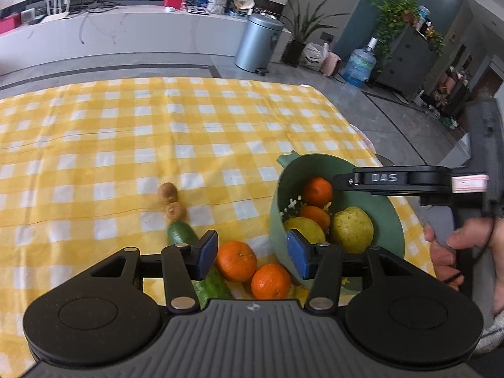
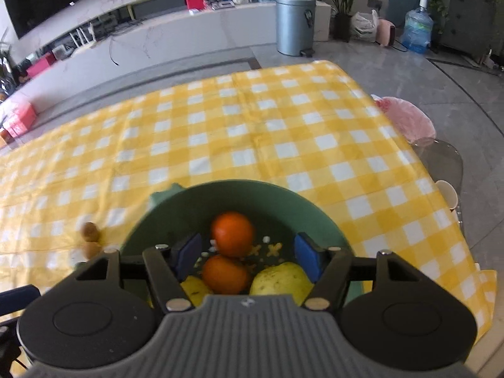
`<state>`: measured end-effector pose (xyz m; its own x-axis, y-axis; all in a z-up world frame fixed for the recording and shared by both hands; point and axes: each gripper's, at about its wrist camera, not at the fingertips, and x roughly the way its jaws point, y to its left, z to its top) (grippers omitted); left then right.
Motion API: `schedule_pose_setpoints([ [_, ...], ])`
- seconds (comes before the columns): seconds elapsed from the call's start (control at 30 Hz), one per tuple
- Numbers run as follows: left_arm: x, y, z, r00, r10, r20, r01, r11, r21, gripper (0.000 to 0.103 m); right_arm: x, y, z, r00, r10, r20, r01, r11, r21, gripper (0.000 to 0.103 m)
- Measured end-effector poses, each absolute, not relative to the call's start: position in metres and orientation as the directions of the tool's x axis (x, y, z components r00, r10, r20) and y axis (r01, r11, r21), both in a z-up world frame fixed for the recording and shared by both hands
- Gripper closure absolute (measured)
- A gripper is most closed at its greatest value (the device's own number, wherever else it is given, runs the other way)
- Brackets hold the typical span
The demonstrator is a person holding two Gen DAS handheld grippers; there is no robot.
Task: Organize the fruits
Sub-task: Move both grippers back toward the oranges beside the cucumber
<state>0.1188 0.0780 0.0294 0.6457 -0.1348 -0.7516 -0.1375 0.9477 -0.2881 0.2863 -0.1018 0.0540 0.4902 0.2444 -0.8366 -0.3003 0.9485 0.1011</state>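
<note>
- Yellow checked tablecloth (image 1: 126,132) carries my green bowl (image 1: 390,217), already holding two oranges and two pears.
- Right gripper (image 2: 249,252) hangs over it, parted, empty.
- Left gripper (image 1: 252,252), parted and empty, is nearest two loose oranges (image 1: 236,260); I'd close on one next.

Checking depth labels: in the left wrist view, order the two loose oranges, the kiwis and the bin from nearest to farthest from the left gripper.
From the left gripper:
1. Oranges, on the cloth between its fingers, too close to each other to rank.
2. Kiwis, farther out, left.
3. Bin, on the floor beyond the table.
</note>
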Motion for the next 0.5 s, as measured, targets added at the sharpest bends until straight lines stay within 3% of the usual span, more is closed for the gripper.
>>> schedule_pose_setpoints([
  [0.37,0.067,0.089,0.057,0.64,0.002,-0.768,-0.237,0.952,-0.195,0.043,0.222,-0.083,0.094,0.488,0.464,-0.739,-0.385,0.875,0.294,0.04],
  [0.5,0.045,0.103,0.049,0.624,0.028,-0.781,-0.294,0.934,-0.202,0.043,0.199,-0.07,0.09,0.46,0.511,-0.726,-0.408,0.848,0.338,0.047],
])
